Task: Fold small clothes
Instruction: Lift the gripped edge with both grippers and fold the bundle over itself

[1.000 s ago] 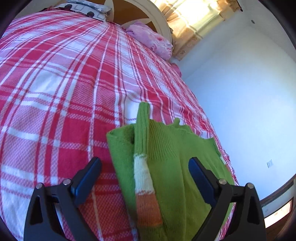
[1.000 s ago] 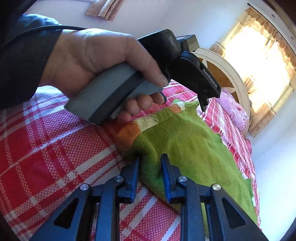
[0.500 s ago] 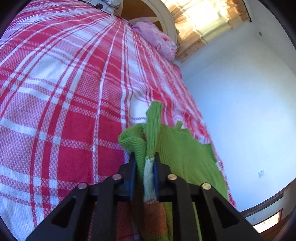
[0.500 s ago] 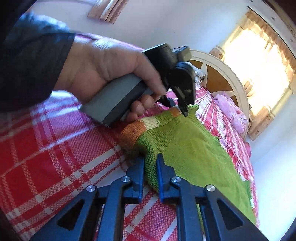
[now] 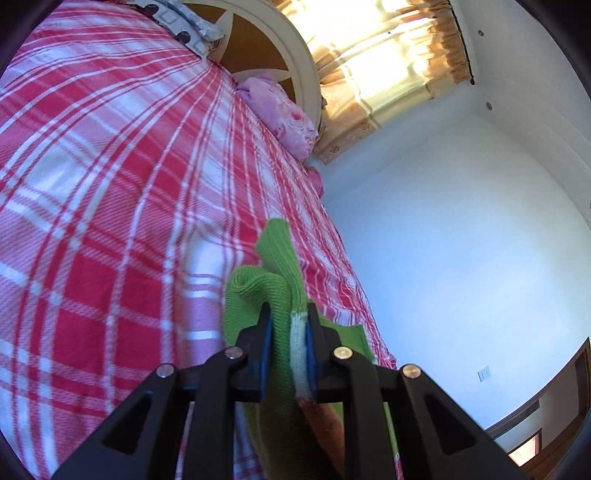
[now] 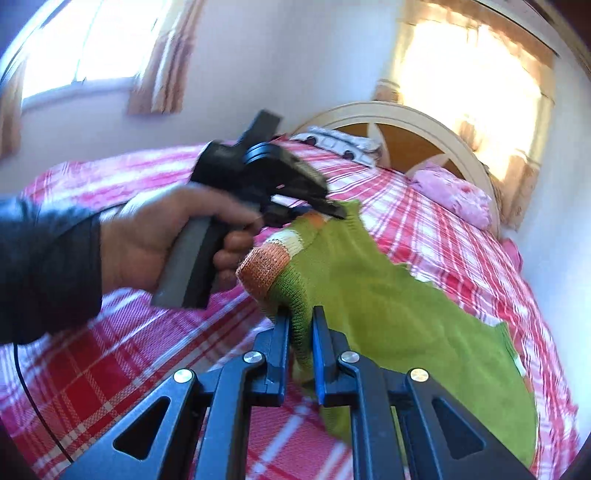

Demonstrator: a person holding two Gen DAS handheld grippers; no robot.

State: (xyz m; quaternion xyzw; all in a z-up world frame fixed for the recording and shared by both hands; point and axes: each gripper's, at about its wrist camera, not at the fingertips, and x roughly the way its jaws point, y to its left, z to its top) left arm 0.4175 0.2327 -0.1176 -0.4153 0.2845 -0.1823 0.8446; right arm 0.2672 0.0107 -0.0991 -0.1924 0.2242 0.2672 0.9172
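A small green knit sweater point(image 6: 388, 306) with a white and orange striped sleeve lies on the red plaid bed point(image 6: 110, 369), its near edge lifted. My right gripper point(image 6: 301, 325) is shut on a green fold beside the orange cuff point(image 6: 264, 264). My left gripper point(image 5: 287, 317) is shut on the sweater point(image 5: 258, 291) where green meets the white stripe, and a green strip stands up past its tips. In the right wrist view the left gripper point(image 6: 332, 212) appears in a person's hand point(image 6: 147, 240), biting the far end of the sleeve.
The bed's plaid cover point(image 5: 110, 184) stretches away to a cream and brown headboard point(image 5: 269, 48). A pink pillow point(image 5: 284, 114) and a patterned pillow point(image 5: 184, 22) lie by it. Curtained windows point(image 6: 472, 85) and a white wall point(image 5: 461, 240) bound the bed's right side.
My left gripper went from wide open around the sleeve to shut on it, then lifted it. My right gripper closed on the green edge, rose and rolled, raising the sweater's near side.
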